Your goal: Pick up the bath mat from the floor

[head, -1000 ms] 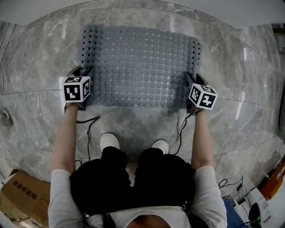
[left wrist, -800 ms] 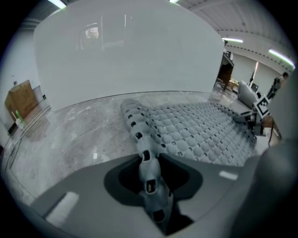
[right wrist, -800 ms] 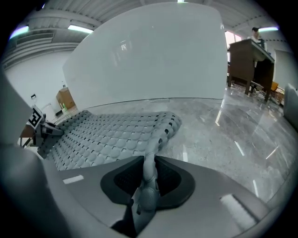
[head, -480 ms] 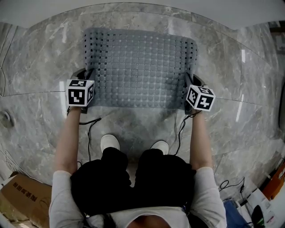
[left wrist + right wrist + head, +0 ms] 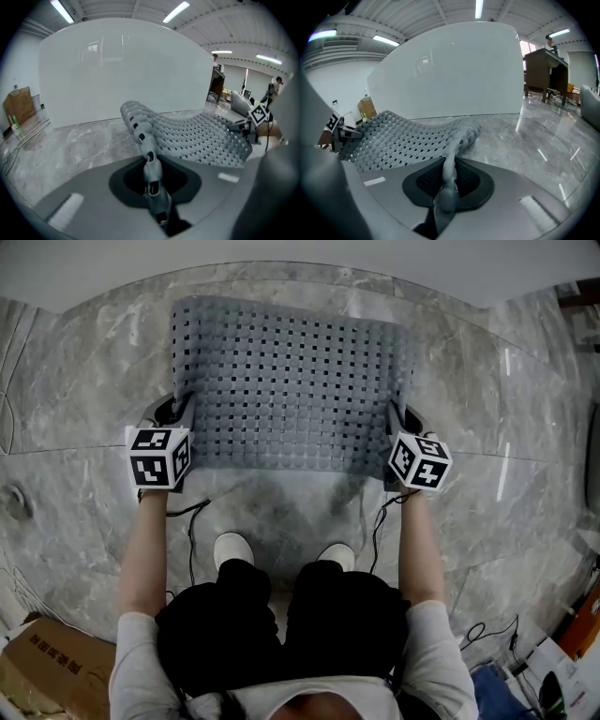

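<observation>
Grey perforated rubber, the bath mat (image 5: 291, 381) stretches sideways between the two pairs of tongs, with what looks like its longer axis running straight from one pair to the other. The left tongs (image 5: 178, 412) have just been closing, and in the left gripper view they are pinched almost together on the mat's left edge, which stands up as a thin folded rim between the pads. The right tongs (image 5: 399, 418) have likewise just been closing and are nipped on the opposite edge, a narrow strip of rubber squeezed between them. Each grip sits close to the near corner of its side, so most of the mat lies ahead of both tongs, sloping away and down. Its near edge sags slightly between the grips, clear of the marble floor (image 5: 84, 381), while the far edge seems to rest on the floor, though this is hard to confirm. Neither hand is nearer: both already hold the mat, at about the same level. The coming move probably turns on raising both pairs evenly, so that the far end peels off the floor and the sheet hangs without twisting.
</observation>
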Demonstrator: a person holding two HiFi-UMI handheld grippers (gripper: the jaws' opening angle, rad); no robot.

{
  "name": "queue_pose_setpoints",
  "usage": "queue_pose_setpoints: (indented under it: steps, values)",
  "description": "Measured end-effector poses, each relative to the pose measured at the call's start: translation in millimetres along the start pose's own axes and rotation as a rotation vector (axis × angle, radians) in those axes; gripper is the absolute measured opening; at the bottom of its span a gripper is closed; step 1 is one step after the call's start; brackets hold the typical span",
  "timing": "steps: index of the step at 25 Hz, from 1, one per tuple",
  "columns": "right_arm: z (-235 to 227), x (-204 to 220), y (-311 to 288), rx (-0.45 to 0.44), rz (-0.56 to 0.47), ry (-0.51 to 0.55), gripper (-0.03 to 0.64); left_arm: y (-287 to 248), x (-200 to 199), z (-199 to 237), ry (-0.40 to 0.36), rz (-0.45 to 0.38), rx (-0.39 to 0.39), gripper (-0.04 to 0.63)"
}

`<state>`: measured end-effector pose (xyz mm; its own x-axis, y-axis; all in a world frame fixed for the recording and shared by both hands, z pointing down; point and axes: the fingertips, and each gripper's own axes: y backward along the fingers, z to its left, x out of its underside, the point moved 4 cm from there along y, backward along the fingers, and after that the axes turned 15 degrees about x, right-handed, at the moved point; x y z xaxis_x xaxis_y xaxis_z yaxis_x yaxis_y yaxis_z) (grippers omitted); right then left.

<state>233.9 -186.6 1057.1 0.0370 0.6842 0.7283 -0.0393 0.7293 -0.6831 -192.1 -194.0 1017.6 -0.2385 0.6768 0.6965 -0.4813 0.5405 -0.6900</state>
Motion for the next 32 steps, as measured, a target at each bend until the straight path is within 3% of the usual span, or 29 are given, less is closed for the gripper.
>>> queue_pose_setpoints:
  steps: [6, 15, 32]
  values:
    - [-4.7, -36.2, 22.3, 0.009, -0.063, -0.048, 0.040, 16.0, -36.9, -5.1, -0.002, -0.065, 0.005, 0.046]
    - [-9.5, -111.6, 94.6, 0.043, -0.094, -0.056, 0.038, 78.6, -111.8, -29.5, -0.035, -0.087, 0.011, 0.044]
    - [-21.5, -312.4, 324.0, 0.038, -0.114, -0.076, 0.038, 302.4, -288.5, -104.2, 0.003, -0.120, 0.008, 0.046]
